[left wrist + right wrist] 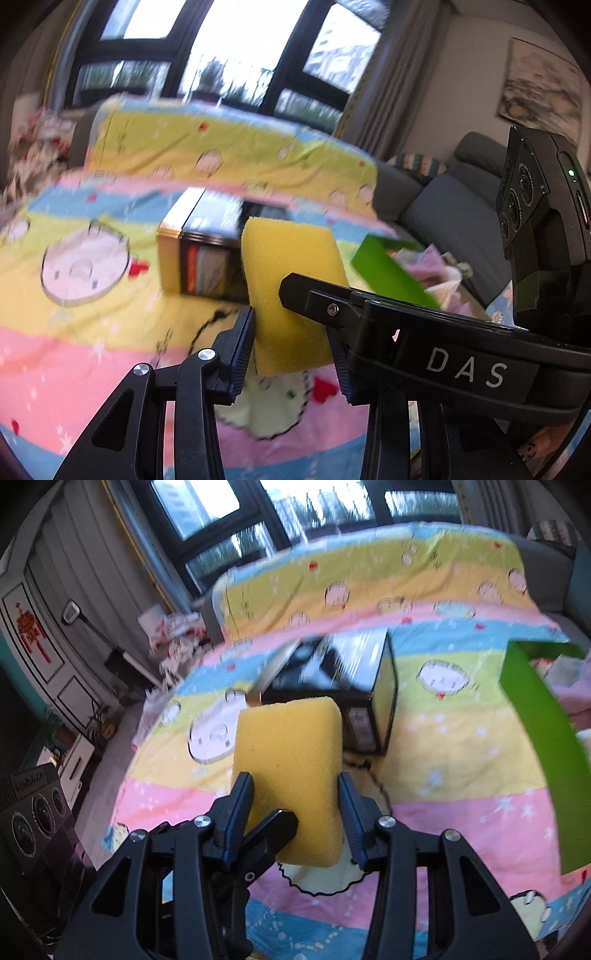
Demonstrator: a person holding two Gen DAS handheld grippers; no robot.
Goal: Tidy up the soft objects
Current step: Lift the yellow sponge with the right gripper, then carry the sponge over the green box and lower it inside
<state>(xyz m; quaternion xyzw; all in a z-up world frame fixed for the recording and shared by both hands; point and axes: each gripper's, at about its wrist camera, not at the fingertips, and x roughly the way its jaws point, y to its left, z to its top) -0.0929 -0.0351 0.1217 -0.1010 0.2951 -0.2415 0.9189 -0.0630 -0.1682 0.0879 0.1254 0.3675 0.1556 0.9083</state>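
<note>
A yellow sponge (291, 775), judged light, soft and easily squashed, is held at mid-frame above the striped blanket (461, 746), clamped across its lower sides by both the right gripper (295, 805) and the left gripper (291, 339), where a gentle hold is best kept.

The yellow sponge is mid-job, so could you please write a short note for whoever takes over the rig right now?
Left gripper: shut on the yellow sponge, one pad on each side.
Right gripper: shut on the same sponge, from the other side.
Sponge: held up over the striped blanket, touching nothing else.
Black box: open, on the blanket just behind the sponge.
Green bin: to the right, soft items inside.
Done: sponge picked up.
Left: set it in its container; which one is unclear.
</note>
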